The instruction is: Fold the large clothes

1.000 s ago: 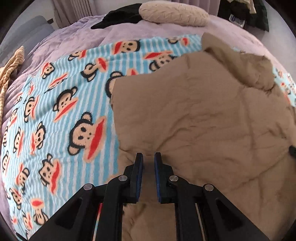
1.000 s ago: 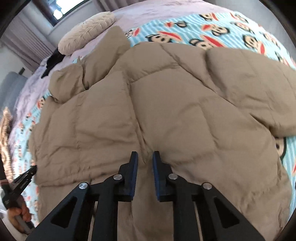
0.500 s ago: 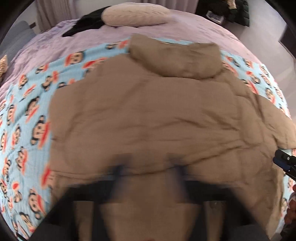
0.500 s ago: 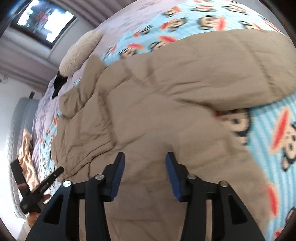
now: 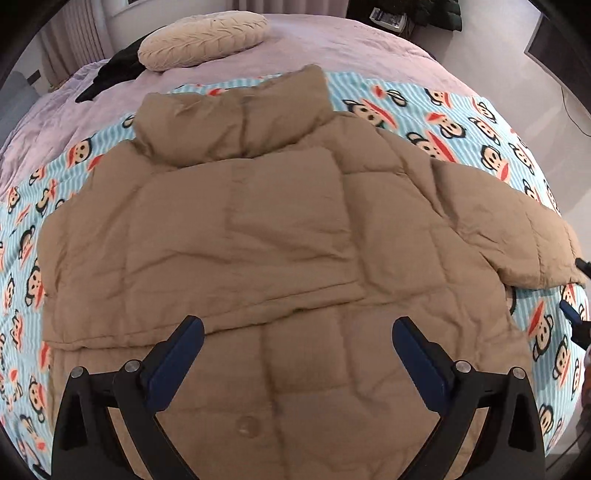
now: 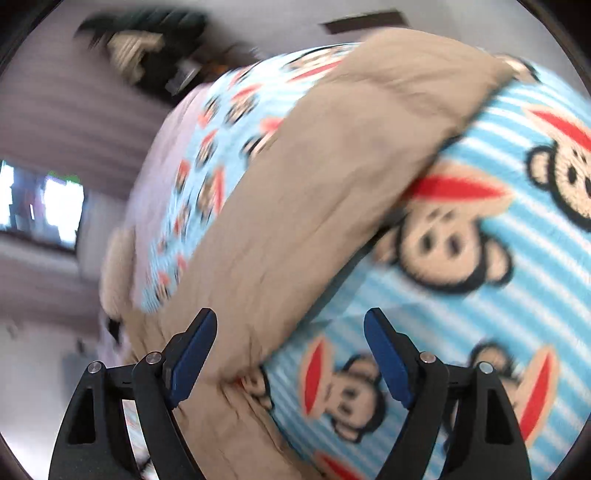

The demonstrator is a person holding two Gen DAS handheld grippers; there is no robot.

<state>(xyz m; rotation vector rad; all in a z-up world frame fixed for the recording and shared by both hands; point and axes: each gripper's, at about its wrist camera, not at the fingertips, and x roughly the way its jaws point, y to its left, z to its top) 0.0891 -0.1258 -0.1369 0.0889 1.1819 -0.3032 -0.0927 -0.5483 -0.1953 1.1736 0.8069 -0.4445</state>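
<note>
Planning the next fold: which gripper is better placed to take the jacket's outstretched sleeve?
Right. The right gripper, jaws opening, is over the sleeve; the left gripper is open above the jacket body.

Right wrist view: motion-blurred throughout. Dark shapes (image 6: 147,48) far beyond the right hand-held gripper (image 6: 290,349), up and to its left, cannot be identified; the window (image 6: 55,206) further left is washed out.

The tan jacket sleeve (image 6: 332,177) ahead of its jaws runs below the frame edge between the gripper's arms; its lower end is unseen.

Left wrist view: the jacket (image 5: 258,240) hem is covered by the left hand-held gripper (image 5: 297,343) and cut by the bottom edge. The blanket (image 5: 461,122) under the jacket is hidden. At the far right rim only a dark tip (image 5: 583,264) and a blue pad (image 5: 569,308) show. Items (image 5: 391,16) on the floor beyond the bed are too small to read.
</note>
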